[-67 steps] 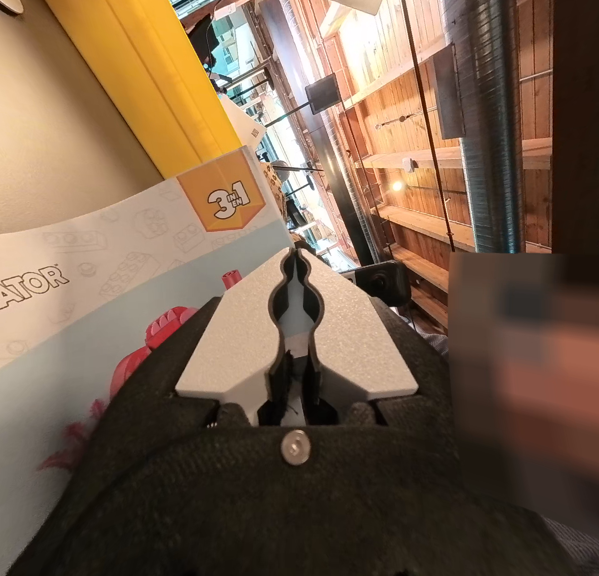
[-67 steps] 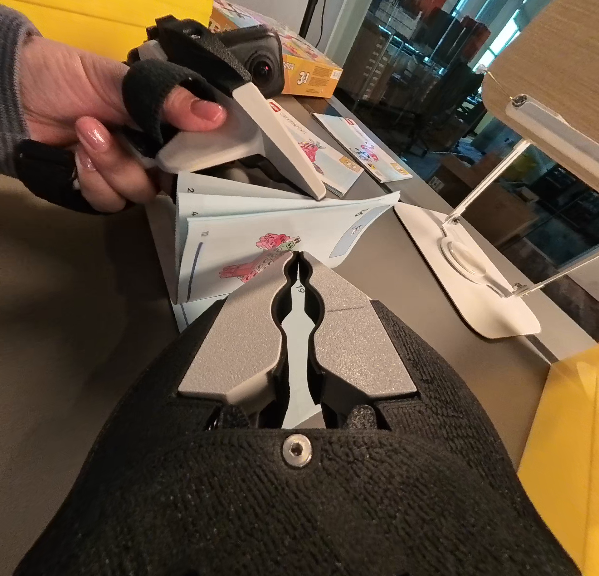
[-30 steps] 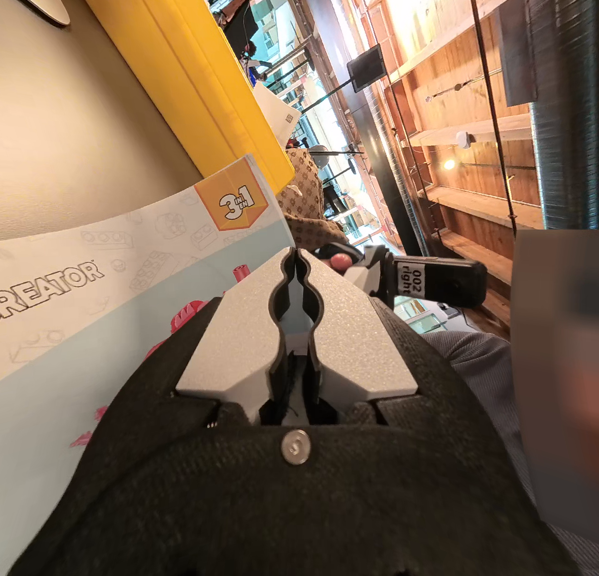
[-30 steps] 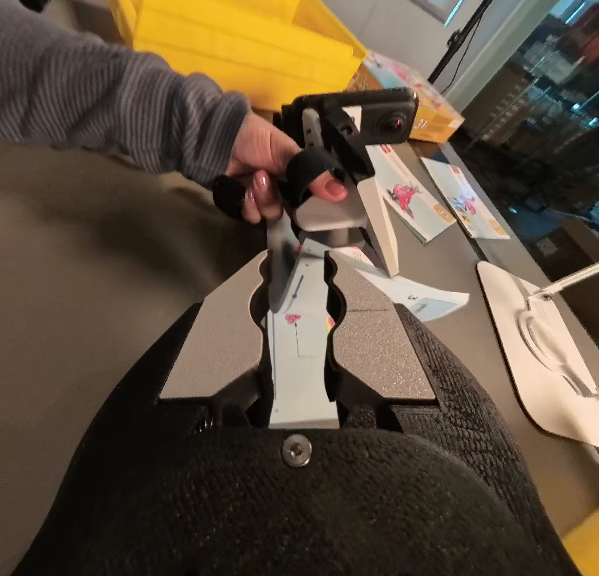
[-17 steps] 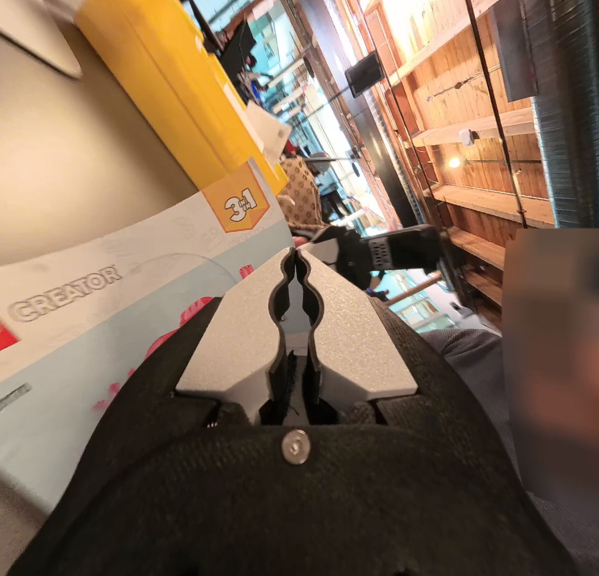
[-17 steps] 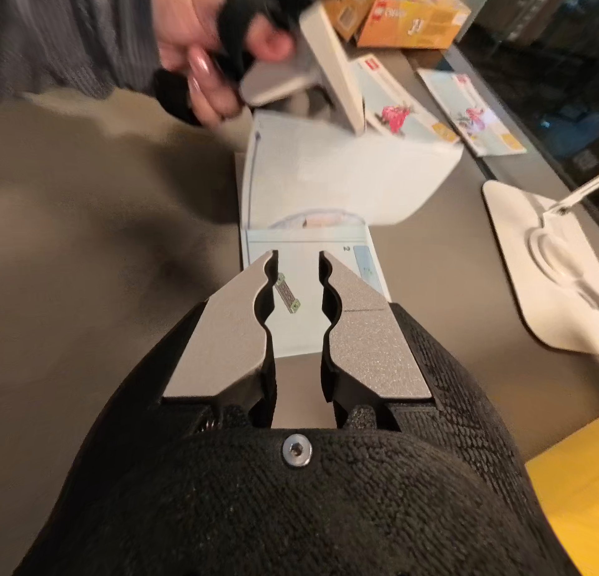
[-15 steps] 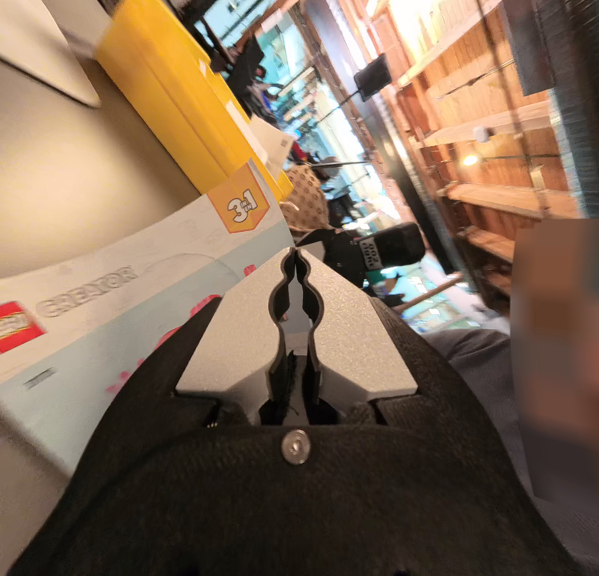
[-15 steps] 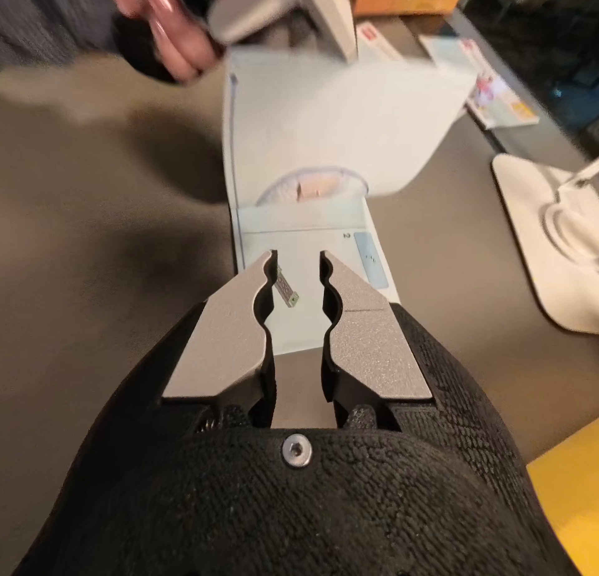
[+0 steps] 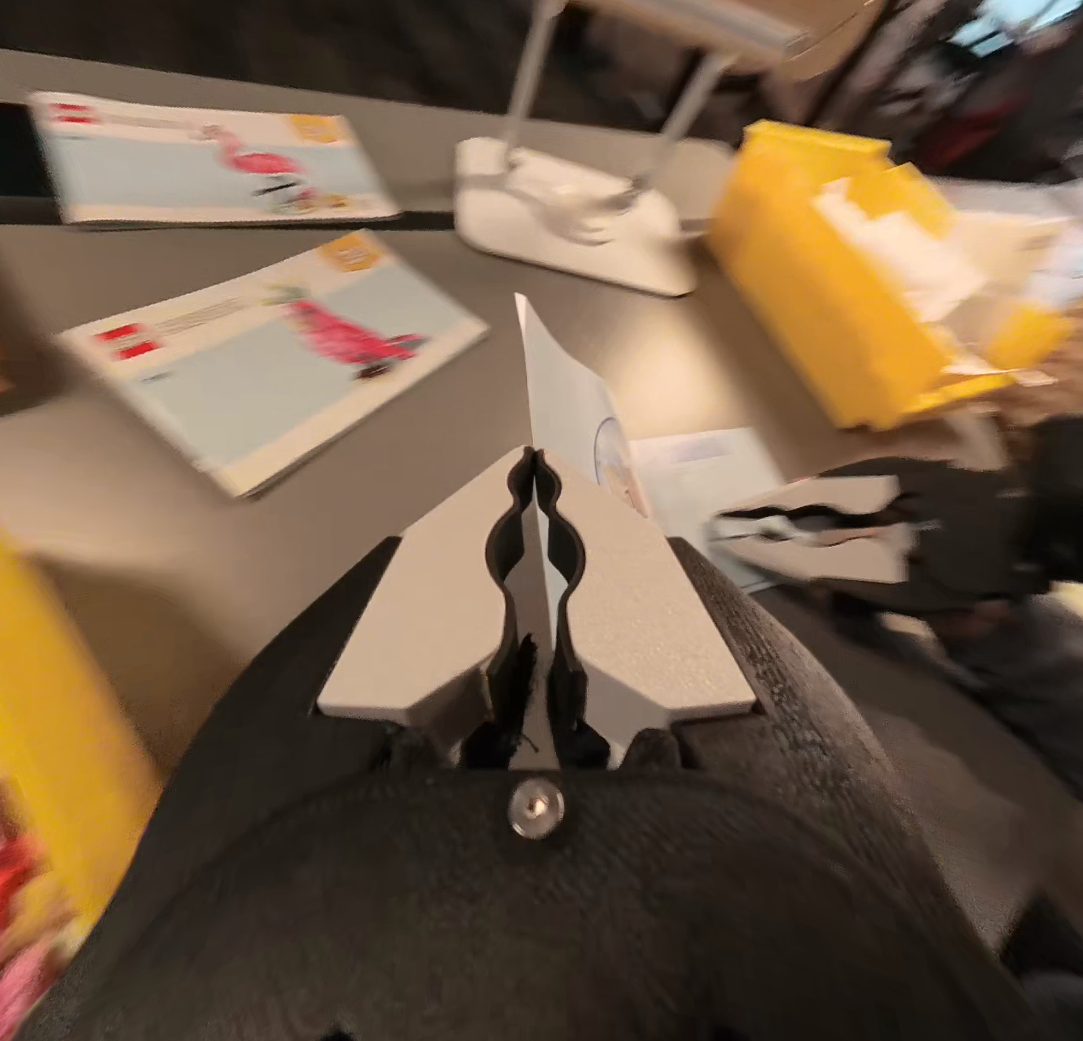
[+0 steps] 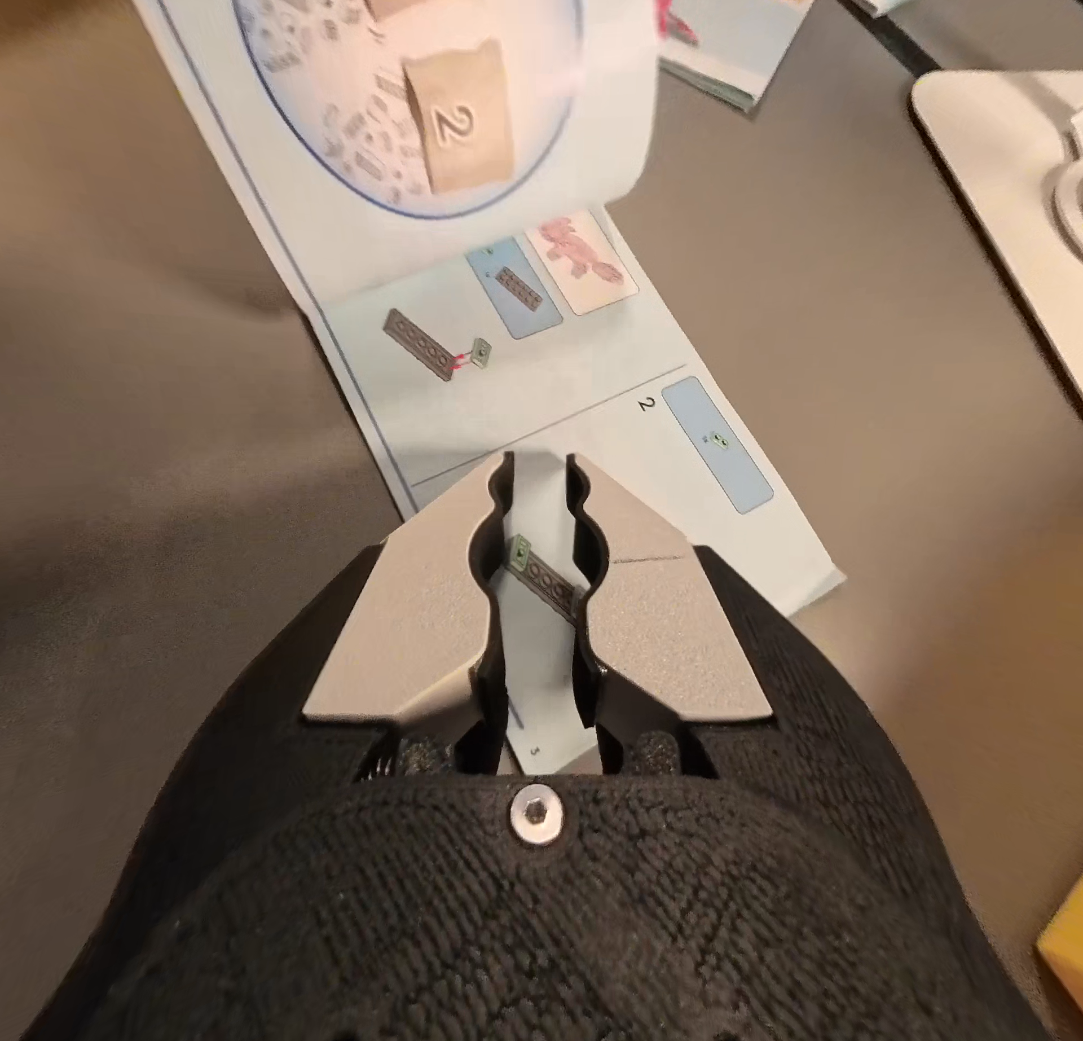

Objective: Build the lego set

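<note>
My left gripper (image 9: 534,456) is shut on a thin white page (image 9: 562,391) of an open instruction booklet, and the page stands edge-on between its pads. My right gripper (image 10: 540,456) is open with its jaws a little apart and holds nothing. It hovers close over the booklet's flat page (image 10: 586,380), which lies on the grey table (image 10: 146,426). The lifted page (image 10: 410,75) curls up at the top of the right wrist view. The right gripper also shows, blurred, at the right of the left wrist view (image 9: 820,526).
Two closed booklets (image 9: 269,356) (image 9: 199,163) lie to the left on the table. A white lamp base (image 9: 574,233) stands behind, with a yellow bin (image 9: 850,286) to its right. The base also shows in the right wrist view (image 10: 996,192).
My right gripper let go of the pages it pinched, dropped close over the flat page and narrowed its jaws. My left gripper swung from facing up to facing the table, still shut on the page.
</note>
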Action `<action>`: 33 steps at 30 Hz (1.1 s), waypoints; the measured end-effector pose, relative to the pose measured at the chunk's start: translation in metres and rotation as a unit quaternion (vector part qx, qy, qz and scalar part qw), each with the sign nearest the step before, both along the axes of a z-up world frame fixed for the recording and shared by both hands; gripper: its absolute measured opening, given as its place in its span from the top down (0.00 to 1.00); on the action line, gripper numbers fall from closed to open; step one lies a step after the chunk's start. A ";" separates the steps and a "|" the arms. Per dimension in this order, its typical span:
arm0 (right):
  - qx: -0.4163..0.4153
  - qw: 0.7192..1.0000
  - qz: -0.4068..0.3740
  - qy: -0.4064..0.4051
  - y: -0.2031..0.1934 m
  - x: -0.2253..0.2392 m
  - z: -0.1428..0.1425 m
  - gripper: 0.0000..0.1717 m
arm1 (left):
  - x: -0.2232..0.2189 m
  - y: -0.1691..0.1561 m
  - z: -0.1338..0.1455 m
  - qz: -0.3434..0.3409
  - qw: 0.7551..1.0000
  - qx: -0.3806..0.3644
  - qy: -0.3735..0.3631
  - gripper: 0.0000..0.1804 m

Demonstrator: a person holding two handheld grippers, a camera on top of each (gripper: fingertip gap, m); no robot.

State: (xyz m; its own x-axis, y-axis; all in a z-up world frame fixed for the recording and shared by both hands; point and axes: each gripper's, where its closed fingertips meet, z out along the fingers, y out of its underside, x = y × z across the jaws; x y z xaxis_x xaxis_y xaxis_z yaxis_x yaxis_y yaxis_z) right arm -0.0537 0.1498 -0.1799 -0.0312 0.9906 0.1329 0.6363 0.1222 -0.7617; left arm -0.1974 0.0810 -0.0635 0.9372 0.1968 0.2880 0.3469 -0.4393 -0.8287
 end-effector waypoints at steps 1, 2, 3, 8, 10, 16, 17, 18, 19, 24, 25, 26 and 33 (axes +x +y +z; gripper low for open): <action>-0.002 1.000 -0.003 -0.004 0.003 0.002 0.000 0.91 | -0.005 -0.002 -0.003 0.009 1.000 -0.010 0.014 1.00; 0.001 1.000 -0.007 -0.009 0.008 0.005 0.000 0.91 | -0.008 -0.003 -0.006 0.013 0.999 -0.020 0.026 1.00; 0.007 1.000 -0.015 -0.013 0.015 0.008 0.000 0.91 | -0.012 -0.003 -0.012 0.016 0.999 -0.034 0.030 1.00; 0.006 0.998 -0.057 -0.022 0.047 0.023 -0.001 0.92 | -0.021 -0.002 -0.041 0.030 0.993 -0.105 0.048 1.00; 0.012 0.996 -0.081 -0.024 0.060 0.028 -0.001 0.92 | -0.030 -0.008 -0.057 0.057 0.981 -0.165 0.082 1.00; 0.021 0.993 -0.116 -0.019 0.076 0.034 0.000 0.92 | -0.040 -0.035 -0.091 0.108 0.925 -0.335 0.144 0.83; 0.018 0.994 -0.108 -0.009 0.074 0.032 0.002 0.89 | -0.044 -0.038 -0.089 0.120 0.914 -0.350 0.167 0.80; 0.001 0.996 -0.094 0.012 0.066 0.027 0.007 0.86 | -0.048 -0.039 -0.083 0.131 0.907 -0.350 0.195 0.75; -0.030 0.996 -0.075 0.038 0.053 0.020 0.014 0.82 | -0.051 -0.036 -0.072 0.139 0.906 -0.331 0.224 0.75; -0.045 0.997 -0.007 0.067 -0.001 -0.010 0.023 0.73 | -0.043 0.001 -0.008 0.149 0.925 -0.140 0.319 0.75; -0.055 0.996 -0.001 0.070 -0.008 -0.016 0.024 0.73 | -0.043 0.003 -0.001 0.151 0.920 -0.123 0.340 0.76; -0.073 0.995 0.009 0.074 -0.017 -0.021 0.025 0.74 | -0.041 0.004 0.004 0.152 0.916 -0.109 0.356 0.77; -0.124 0.989 0.066 0.048 -0.046 -0.032 0.013 0.74 | 0.031 0.048 -0.008 -0.026 0.972 0.000 0.234 0.77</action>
